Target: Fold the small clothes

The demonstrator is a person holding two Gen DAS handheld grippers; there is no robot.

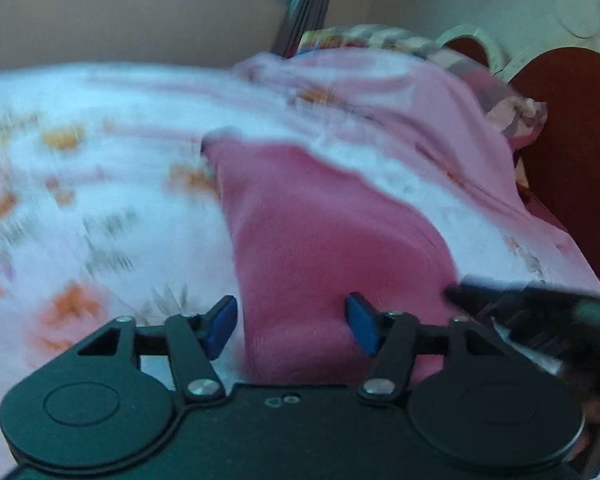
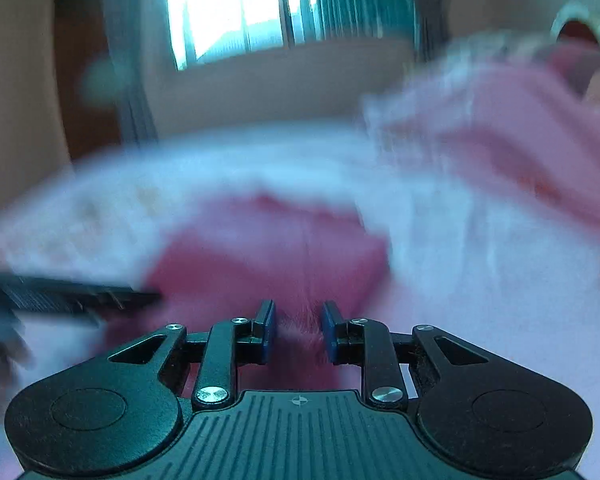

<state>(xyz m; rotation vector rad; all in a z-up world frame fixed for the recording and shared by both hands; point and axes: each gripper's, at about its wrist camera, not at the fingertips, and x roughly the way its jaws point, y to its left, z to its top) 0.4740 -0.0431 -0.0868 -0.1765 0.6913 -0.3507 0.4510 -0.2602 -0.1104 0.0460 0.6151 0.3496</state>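
A small deep-pink garment lies on a white floral bedsheet. My left gripper is open, its blue pads on either side of the garment's near edge. The other gripper pokes in from the right. In the right wrist view the same garment lies ahead, blurred. My right gripper has its jaws partly open over the near edge, with pink cloth between the pads; a grip does not show. The left gripper shows at the left.
A light pink blanket is heaped at the back right of the bed. A red-brown headboard stands at the right. A window with teal curtains and a beige wall are behind the bed. Both views are motion-blurred.
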